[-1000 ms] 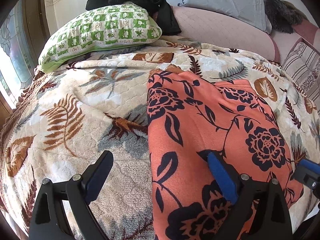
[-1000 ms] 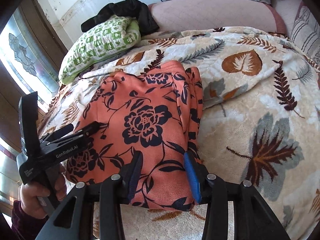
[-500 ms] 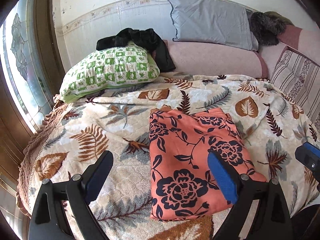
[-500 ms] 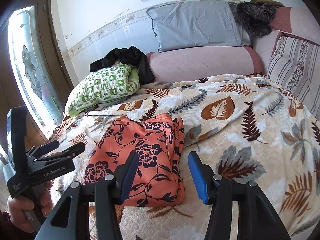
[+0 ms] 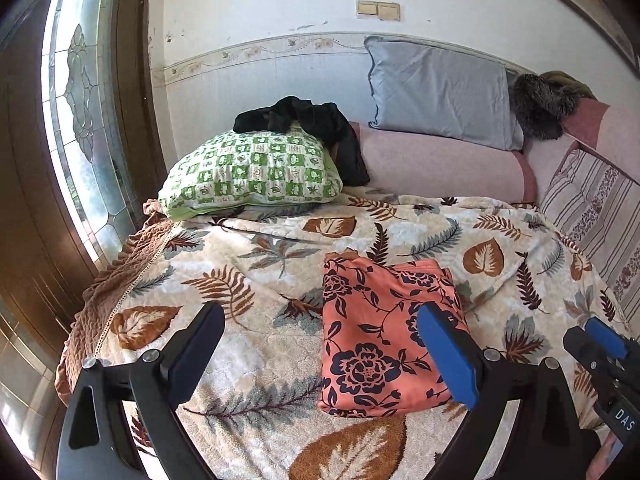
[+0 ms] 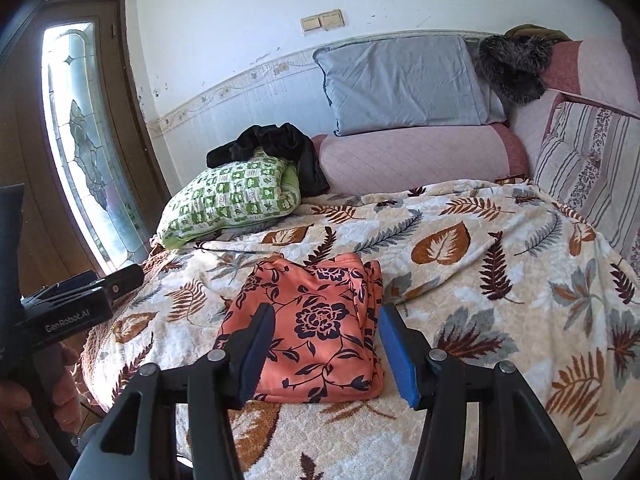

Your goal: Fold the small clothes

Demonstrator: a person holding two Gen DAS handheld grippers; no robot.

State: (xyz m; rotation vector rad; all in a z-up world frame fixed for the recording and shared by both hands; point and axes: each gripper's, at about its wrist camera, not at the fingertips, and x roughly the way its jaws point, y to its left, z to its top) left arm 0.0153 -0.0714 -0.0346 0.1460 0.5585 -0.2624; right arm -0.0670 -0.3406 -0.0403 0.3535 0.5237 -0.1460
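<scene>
Garment (image 6: 316,328), orange with dark flowers, lies folded flat on the leaf-print blanket (image 6: 460,280), ahead of and below both grippers, touched by neither. Right gripper (image 6: 326,350): jaws have just been opening, now spread, nothing between the pads; the garment shows through the gap but lies well beyond the tips. Left gripper (image 5: 328,354): jaws wide apart, empty; in its view the blue right-hand finger covers the garment's near right corner, and the garment sits toward that finger, off-centre. Garment's right edge shows stacked layers; how many folds, can't tell. Right gripper in the left view is cut off at the frame's right edge, only a blue tip and black body showing. Left gripper in the right view is cut off at the left edge, a hand (image 6: 24,412) under it partly seen. Beyond the jaws: green checked pillow (image 5: 252,172) with a black cloth (image 5: 308,124) draped over it, grey pillow (image 5: 436,92), pink bolster (image 5: 440,160), a dark furry thing (image 5: 540,104) I can't identify. Striped cushion (image 5: 592,208) is cut off right. Glass door (image 5: 80,120) far left.
</scene>
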